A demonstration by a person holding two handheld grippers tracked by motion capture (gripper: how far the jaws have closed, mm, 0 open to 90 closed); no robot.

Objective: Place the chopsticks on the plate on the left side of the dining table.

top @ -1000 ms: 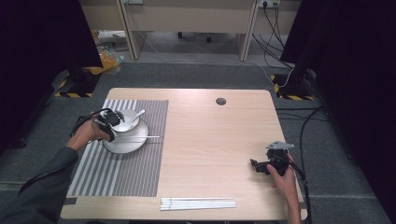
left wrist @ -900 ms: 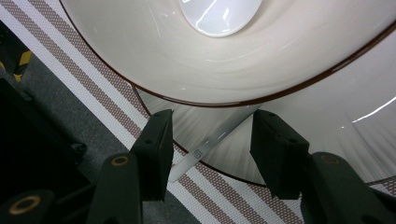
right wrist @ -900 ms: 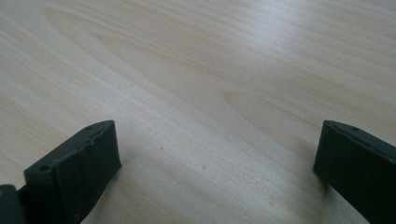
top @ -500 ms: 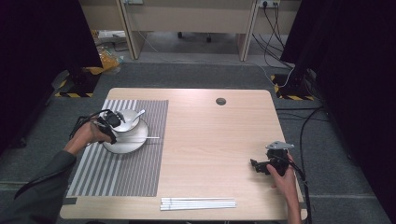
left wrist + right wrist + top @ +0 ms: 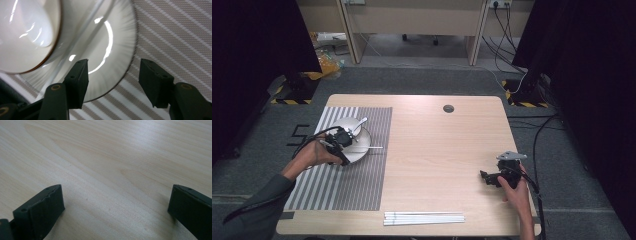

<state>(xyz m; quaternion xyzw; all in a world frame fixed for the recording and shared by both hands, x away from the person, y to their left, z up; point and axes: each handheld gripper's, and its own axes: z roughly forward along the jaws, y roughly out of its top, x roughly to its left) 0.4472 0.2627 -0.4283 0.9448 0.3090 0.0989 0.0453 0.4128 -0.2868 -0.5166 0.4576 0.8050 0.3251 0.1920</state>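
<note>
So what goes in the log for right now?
left tool: open, jaws just opening, over plate | right tool: open, empty, on table

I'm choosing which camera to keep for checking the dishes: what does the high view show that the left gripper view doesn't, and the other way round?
High view alone: the whole light wooden table, the bundle of white sticks at its near edge, the right hand-held gripper open over bare wood.

Left gripper view alone: the left hand-held gripper up close, its jaws just opening, nothing between them; the plate's ribbed rim.

Both: the round white plate, the white bowl on it, the grey striped placemat.
</note>
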